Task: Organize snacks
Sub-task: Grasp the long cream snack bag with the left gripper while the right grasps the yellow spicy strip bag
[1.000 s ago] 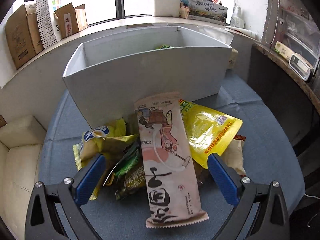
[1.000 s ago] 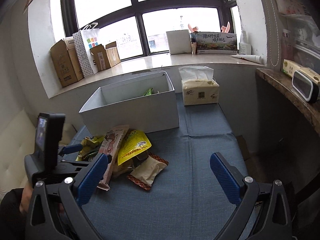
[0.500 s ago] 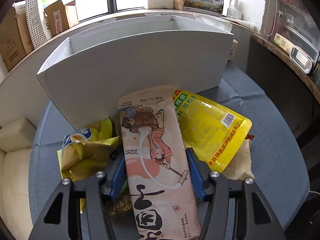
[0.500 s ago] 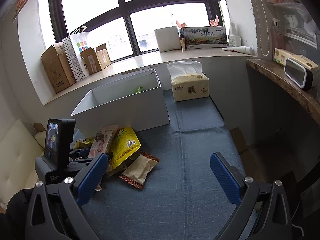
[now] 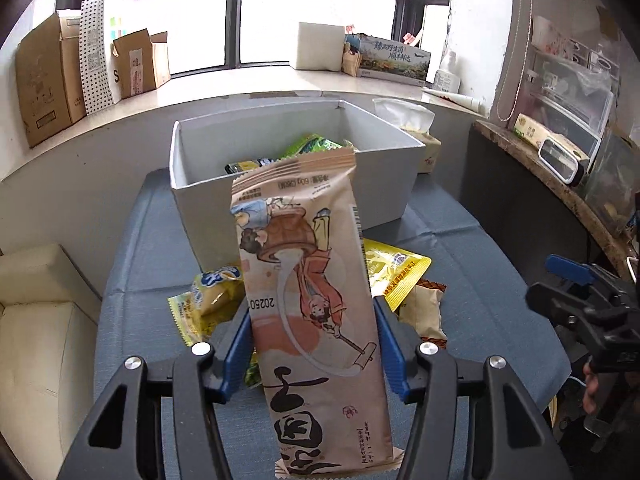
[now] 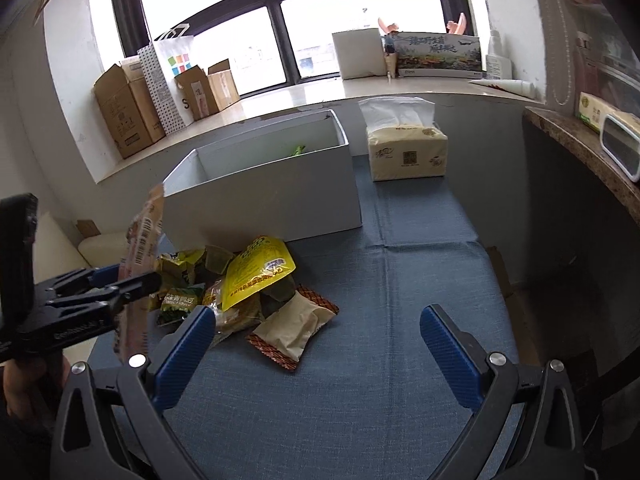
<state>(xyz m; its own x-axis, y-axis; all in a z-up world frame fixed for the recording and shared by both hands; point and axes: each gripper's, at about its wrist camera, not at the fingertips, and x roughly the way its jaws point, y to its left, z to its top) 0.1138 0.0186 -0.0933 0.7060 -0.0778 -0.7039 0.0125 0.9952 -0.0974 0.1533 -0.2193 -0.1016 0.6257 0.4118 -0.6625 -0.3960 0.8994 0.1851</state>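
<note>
My left gripper [image 5: 314, 344] is shut on a long beige snack packet [image 5: 308, 280] with a cartoon print, held lifted above the pile and tilted toward the white box [image 5: 396, 196]. The box holds a few green and yellow packets [image 5: 308, 148]. Below the packet lie a yellow pouch [image 5: 394, 272], a yellow-green bag [image 5: 212, 292] and a tan packet [image 5: 426, 312] on the blue cloth. In the right wrist view the left gripper [image 6: 120, 284] holds the beige packet [image 6: 144, 236] at the left. My right gripper [image 6: 316, 344] stands open over the cloth, near the tan packet [image 6: 296, 328].
A tissue box [image 6: 406, 152] stands right of the white box [image 6: 272, 200]. Cardboard boxes [image 6: 128, 116] and a paper bag line the windowsill. A dark counter [image 6: 580, 148] runs along the right. A cream cushion [image 5: 40, 320] lies at the left. Bare blue cloth [image 6: 400, 280] spreads at right.
The left gripper's jaws closed on the beige packet and lifted it off the pile, toward the box. The right gripper dipped slightly and stayed open.
</note>
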